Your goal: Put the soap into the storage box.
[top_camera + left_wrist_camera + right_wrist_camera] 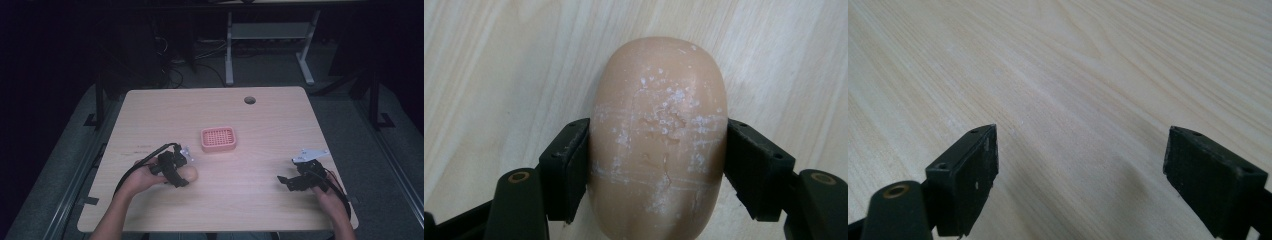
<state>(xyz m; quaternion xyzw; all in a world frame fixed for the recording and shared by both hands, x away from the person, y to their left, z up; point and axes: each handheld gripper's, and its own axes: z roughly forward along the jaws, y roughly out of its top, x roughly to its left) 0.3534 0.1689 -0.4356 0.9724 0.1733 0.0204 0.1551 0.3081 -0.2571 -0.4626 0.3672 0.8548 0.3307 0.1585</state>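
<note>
left claw point(658, 165) clamped, right claw point(1080, 175) spread apart

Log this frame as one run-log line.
left gripper: shut on soap bar, on table | right gripper: open, empty | pink soap dish: empty, mid-table

Overhead view; two close table point(260, 190) views

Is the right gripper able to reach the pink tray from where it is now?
Probably yes. The right gripper has open jaws holding nothing, and only bare table lies between it and the pink tray. The soap and left gripper sit off to the other side.
</note>
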